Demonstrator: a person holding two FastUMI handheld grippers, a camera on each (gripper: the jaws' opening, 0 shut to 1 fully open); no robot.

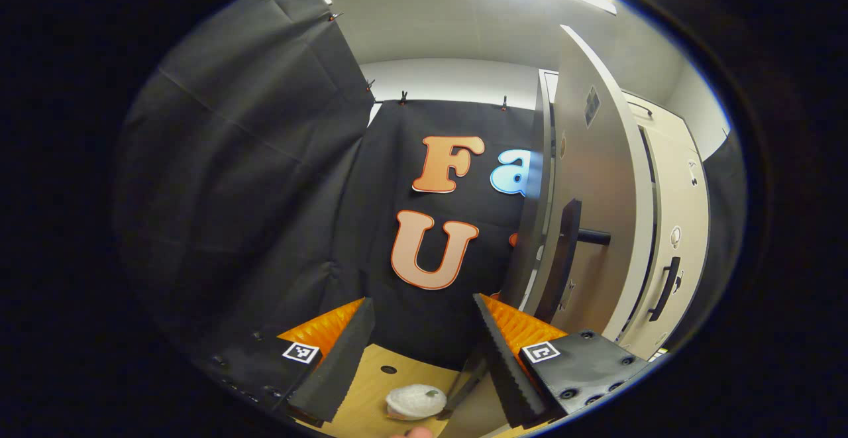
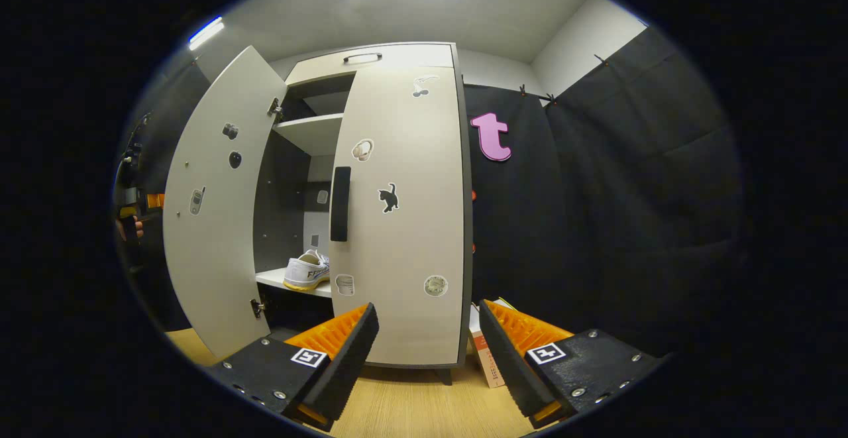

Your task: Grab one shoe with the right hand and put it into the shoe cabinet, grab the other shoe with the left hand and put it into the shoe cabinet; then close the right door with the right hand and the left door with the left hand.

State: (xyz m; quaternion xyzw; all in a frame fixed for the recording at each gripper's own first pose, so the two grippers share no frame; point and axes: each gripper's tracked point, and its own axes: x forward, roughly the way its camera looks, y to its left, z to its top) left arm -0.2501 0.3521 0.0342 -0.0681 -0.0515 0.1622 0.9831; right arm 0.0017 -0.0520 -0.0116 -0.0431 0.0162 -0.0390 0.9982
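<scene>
Facing the shoe cabinet [image 2: 371,213] from the front, the right gripper [image 2: 427,345] hangs with its fingers spread wide and nothing between them, low in the right gripper view over bare wooden floor [image 2: 411,411]. The right door [image 2: 404,226] stands shut across the centre of that view, while the left door [image 2: 212,206] swings open toward the upper left. Through the gap between them a white shoe [image 2: 307,271] sits on the lower shelf [image 2: 291,282], heel outward. At the far left edge, beyond the open door, part of the other gripper and a hand show.

The left gripper [image 1: 421,352] is likewise wide apart and empty, pointing at the booth wall. In the left gripper view the left door [image 1: 589,186] appears edge-on at right, its dark handle [image 1: 560,259] toward the camera. A white rounded thing [image 1: 416,401], too small to identify, lies on the floor at the bottom.
</scene>
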